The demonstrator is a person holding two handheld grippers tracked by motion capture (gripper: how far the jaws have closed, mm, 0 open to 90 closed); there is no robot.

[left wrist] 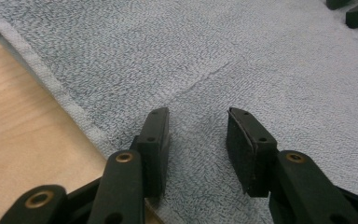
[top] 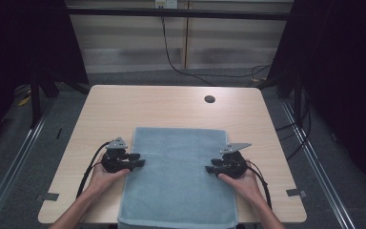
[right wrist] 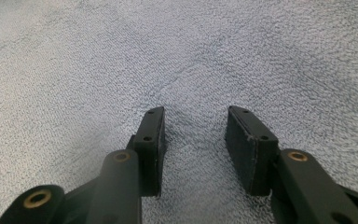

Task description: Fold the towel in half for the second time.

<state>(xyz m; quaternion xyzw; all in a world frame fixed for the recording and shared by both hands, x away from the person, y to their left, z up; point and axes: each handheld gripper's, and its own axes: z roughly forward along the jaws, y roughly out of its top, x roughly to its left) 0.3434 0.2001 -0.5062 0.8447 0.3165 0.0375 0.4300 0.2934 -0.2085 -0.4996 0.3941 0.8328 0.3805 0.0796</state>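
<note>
At mid-length of towel (top: 178, 176), left gripper (top: 140, 163) and right gripper (top: 210, 168) over opposite side hems, jaws apart, gripping nothing. Risk: uneven pinch, skewed fold.

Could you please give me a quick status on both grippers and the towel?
Left gripper open at the towel's left edge, right gripper open at its right edge. Blue towel flat on table, nothing gripped. Nothing in the way.
</note>
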